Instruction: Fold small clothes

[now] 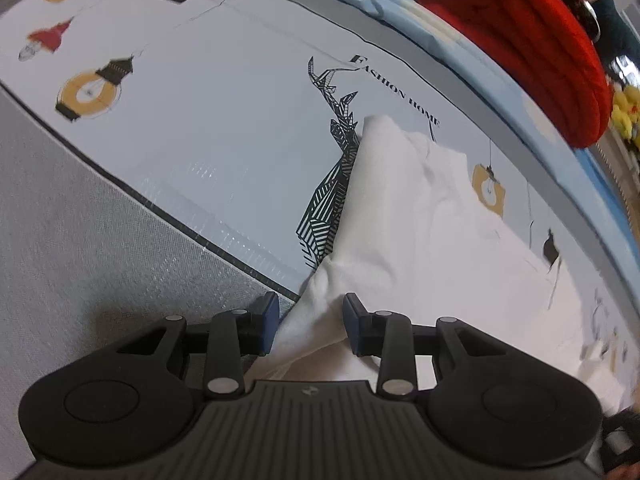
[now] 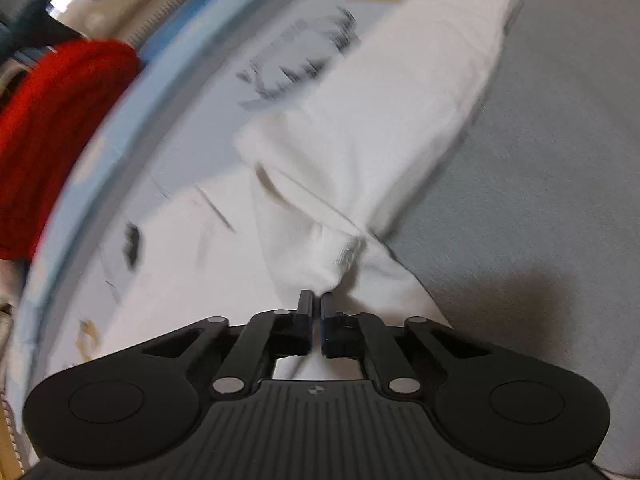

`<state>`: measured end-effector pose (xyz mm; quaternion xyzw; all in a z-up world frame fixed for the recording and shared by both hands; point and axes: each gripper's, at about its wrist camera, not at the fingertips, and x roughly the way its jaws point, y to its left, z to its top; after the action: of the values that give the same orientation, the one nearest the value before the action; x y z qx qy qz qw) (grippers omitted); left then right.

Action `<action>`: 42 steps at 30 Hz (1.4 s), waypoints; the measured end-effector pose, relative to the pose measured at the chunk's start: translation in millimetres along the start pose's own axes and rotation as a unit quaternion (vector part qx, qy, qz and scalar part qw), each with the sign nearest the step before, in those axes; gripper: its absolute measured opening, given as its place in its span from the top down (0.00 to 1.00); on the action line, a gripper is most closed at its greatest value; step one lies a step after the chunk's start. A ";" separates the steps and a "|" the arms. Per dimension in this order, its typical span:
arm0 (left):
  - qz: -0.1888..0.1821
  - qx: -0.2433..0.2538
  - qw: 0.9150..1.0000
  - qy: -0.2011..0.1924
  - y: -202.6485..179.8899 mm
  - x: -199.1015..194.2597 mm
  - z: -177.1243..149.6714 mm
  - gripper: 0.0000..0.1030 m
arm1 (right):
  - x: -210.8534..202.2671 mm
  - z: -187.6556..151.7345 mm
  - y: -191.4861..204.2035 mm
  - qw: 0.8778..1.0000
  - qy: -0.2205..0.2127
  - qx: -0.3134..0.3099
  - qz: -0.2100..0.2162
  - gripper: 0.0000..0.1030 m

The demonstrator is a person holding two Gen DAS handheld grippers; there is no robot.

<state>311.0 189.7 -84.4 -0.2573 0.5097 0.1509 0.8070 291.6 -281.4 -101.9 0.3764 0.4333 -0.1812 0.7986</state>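
A white garment (image 1: 420, 216) lies crumpled on a pale printed cloth (image 1: 224, 120) with lamp and deer drawings. My left gripper (image 1: 310, 322) is open, its blue pads on either side of a corner of the garment at the near edge, not pinching it. In the right wrist view the same white garment (image 2: 360, 120) stretches away, partly folded over itself. My right gripper (image 2: 316, 304) is shut on a bunched hem of the garment and holds it lifted. That view is motion-blurred.
A red knitted item (image 1: 532, 40) lies at the back beyond a blue and grey border (image 1: 460, 52); it also shows in the right wrist view (image 2: 56, 128). Grey fabric surface (image 1: 80, 248) lies at the near side, also in the right wrist view (image 2: 540, 160).
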 end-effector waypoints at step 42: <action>-0.056 0.007 0.996 -0.062 -26.4 -9.0 34.4 0.75 | -5.2 6.7 26.1 0.997 -0.028 -0.067 -0.010 0.74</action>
<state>346.0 187.8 -57.4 -0.2697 0.4443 0.1171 0.8462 308.5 -269.7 -83.7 0.3125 0.4255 -0.1702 0.8321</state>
